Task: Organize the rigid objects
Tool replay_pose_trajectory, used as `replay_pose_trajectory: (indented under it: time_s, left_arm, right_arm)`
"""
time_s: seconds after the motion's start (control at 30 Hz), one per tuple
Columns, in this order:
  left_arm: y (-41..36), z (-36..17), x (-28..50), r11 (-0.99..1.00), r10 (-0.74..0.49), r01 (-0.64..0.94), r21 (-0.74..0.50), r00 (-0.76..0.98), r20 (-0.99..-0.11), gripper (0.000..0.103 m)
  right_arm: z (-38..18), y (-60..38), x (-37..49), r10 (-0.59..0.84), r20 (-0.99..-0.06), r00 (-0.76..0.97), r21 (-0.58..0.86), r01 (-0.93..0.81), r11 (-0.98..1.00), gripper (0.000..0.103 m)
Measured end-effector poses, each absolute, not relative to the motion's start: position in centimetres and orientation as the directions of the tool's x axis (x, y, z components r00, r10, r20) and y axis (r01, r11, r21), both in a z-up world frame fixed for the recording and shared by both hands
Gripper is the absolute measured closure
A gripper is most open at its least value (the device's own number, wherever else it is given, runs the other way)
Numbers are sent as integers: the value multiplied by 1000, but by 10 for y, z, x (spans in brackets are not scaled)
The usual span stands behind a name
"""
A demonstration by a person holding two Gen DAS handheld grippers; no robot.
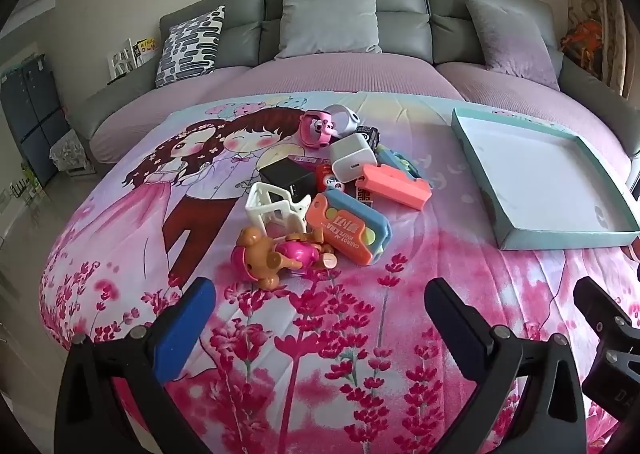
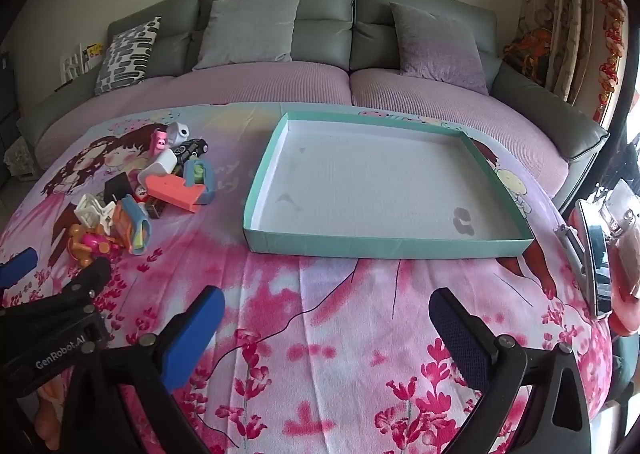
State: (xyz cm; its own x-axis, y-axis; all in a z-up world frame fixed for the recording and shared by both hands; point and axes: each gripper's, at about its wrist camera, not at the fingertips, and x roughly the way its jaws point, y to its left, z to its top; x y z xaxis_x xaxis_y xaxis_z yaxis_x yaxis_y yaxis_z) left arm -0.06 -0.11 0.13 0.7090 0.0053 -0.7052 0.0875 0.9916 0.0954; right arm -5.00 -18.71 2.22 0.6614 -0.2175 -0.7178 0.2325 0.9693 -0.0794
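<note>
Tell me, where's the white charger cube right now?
The white charger cube sits at the back of the toy pile, between the pink watch and the coral block, left of the teal tray.

1. The left gripper has two matte black fingers, each a flat angular arm that widens toward the near edge.
2. Its left fingertip carries a bright blue pad; the right one looks dark (black or deep navy).
3. Round silver screws sit at the finger joints.
4. The right gripper is built alike: a blue pad on its left finger, a textured navy pad on its right.
5. White lettering "GenRobot.AI" marks the left gripper's black body in the right wrist view.
</note>
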Motion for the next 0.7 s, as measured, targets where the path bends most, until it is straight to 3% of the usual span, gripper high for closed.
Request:
replay_pose_trajectory:
  time_s: [0.7]
  left_arm:
    - [-4, 10, -8, 991, -36, 112, 67, 728, -685, 0]
  right_arm:
    - [21, -186, -49, -214, -722, 658, -74, 234, 969, 0]
